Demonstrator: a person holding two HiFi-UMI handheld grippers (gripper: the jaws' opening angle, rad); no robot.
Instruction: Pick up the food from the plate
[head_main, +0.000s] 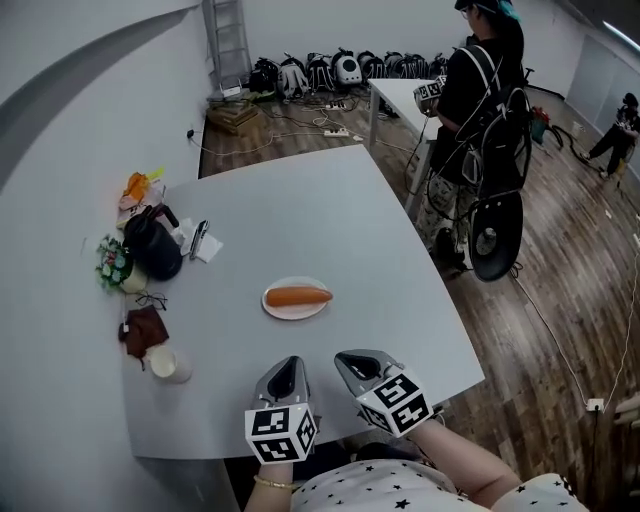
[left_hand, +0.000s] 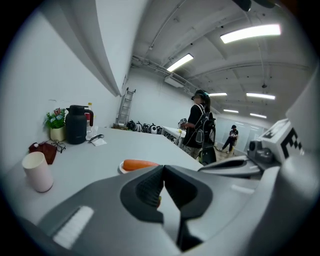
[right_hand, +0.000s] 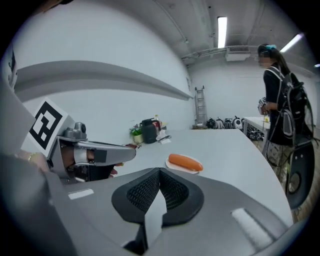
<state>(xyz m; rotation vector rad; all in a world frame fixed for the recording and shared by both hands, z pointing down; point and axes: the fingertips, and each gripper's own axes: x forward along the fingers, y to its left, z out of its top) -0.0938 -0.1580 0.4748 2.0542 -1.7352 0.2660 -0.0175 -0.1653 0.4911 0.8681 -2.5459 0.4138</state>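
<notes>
An orange sausage (head_main: 297, 296) lies across a small white plate (head_main: 296, 312) in the middle of the grey table (head_main: 380, 240). Both grippers hover near the table's front edge, short of the plate. My left gripper (head_main: 291, 367) is shut with nothing between its jaws, and my right gripper (head_main: 346, 357) beside it is shut and empty too. In the left gripper view the sausage (left_hand: 140, 164) peeks over the closed jaws (left_hand: 163, 170). From the right gripper view the sausage (right_hand: 185, 161) on its plate (right_hand: 175, 166) sits beyond the closed jaws (right_hand: 160, 172).
At the table's left stand a black jug (head_main: 152, 245), a flower pot (head_main: 114, 265), a white cup (head_main: 168, 365), a brown pouch (head_main: 145, 328), glasses (head_main: 150, 300) and a pen on paper (head_main: 199, 240). A person with a backpack (head_main: 482, 110) stands at the right by another table (head_main: 400, 95).
</notes>
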